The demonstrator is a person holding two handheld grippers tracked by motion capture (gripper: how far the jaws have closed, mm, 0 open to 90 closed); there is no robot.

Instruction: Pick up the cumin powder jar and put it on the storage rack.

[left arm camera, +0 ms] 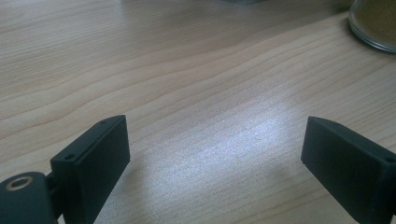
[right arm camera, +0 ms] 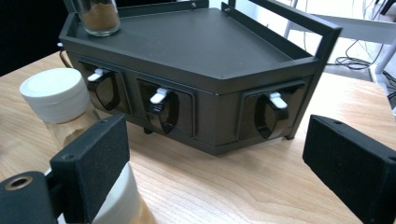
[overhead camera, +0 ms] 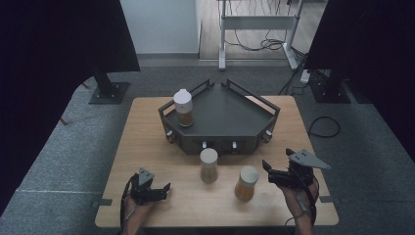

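Between the spread jaws of the right gripper (overhead camera: 275, 170) there is nothing but air — in the right gripper view they stand wide apart, with the near spice jar (right arm camera: 122, 201) just behind the left jaw, not gripped. In the high view this jar (overhead camera: 246, 182), white-lidded and filled with brownish powder, stands on the wooden table (overhead camera: 147, 147) just left of that gripper, near the front edge. A second spice jar (overhead camera: 209, 165) stands a little farther left and closer to the rack. The left gripper (overhead camera: 157, 191) sits at the near left of the table, its jaws likewise spread over bare wood, holding nothing. Beyond the two jars is a dark corner shelf rack (overhead camera: 230, 117) with white-tipped hooks along its front — a third jar (overhead camera: 183, 107) stands on its left end.
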